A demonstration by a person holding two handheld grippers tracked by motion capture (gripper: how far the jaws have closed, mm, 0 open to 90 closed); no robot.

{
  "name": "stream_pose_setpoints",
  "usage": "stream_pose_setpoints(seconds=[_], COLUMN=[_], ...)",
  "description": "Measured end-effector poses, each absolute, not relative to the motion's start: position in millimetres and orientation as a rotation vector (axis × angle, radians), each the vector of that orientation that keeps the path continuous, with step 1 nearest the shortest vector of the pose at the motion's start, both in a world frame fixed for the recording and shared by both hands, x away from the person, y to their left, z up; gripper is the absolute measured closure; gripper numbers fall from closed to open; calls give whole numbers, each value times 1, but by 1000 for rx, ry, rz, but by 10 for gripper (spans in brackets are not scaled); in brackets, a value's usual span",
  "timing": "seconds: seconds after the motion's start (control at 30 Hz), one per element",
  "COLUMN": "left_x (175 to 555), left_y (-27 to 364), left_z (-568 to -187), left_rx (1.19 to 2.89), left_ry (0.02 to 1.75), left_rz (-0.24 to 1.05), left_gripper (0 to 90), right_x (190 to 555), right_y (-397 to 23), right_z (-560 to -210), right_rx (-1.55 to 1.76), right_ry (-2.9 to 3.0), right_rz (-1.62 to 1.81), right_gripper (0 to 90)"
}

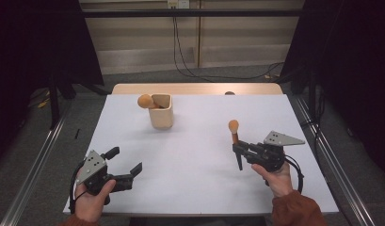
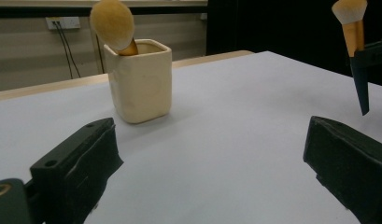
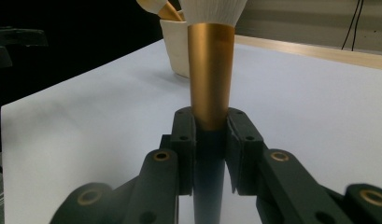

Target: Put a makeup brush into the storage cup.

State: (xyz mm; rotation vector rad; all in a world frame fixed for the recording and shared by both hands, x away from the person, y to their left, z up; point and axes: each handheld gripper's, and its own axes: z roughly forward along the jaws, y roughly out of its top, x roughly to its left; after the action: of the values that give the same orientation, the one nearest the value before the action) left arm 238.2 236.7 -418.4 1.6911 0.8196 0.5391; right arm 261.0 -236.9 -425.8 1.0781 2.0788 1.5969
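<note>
The right gripper [image 3: 211,140] is clenched on a makeup brush [image 3: 210,79]'s handle; the high view shows the left gripper [image 1: 126,160] released.

The table [image 1: 190,155] is white with a light wood edge at the back. The cup [image 1: 161,111] is cream. The brush in the cup [image 1: 146,100] has a fluffy orange-tan head. The held brush [image 1: 234,135] has a tan head, a shiny gold neck and a dark handle. Both grippers are black with grey plates. One sleeve [image 1: 296,209] is rusty brown.
</note>
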Motion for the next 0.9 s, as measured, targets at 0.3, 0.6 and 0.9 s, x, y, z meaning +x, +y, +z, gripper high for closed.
stream_pose_setpoints(seconds=[0.3,0.6,0.9], left_x=[241,245,248], left_y=[227,208,188], left_z=[-412,-406,-402], left_rx=[1710,1721,1731], left_ry=[785,739,708], left_rz=[561,513,496], left_gripper=[32,44,43], right_x=[260,260,261], right_y=[-230,-214,-204], right_z=[-424,-424,-425], right_rx=[1051,1011,1006], right_ry=[2099,2141,2161], right_rz=[1583,1606,1618], right_gripper=[753,752,752])
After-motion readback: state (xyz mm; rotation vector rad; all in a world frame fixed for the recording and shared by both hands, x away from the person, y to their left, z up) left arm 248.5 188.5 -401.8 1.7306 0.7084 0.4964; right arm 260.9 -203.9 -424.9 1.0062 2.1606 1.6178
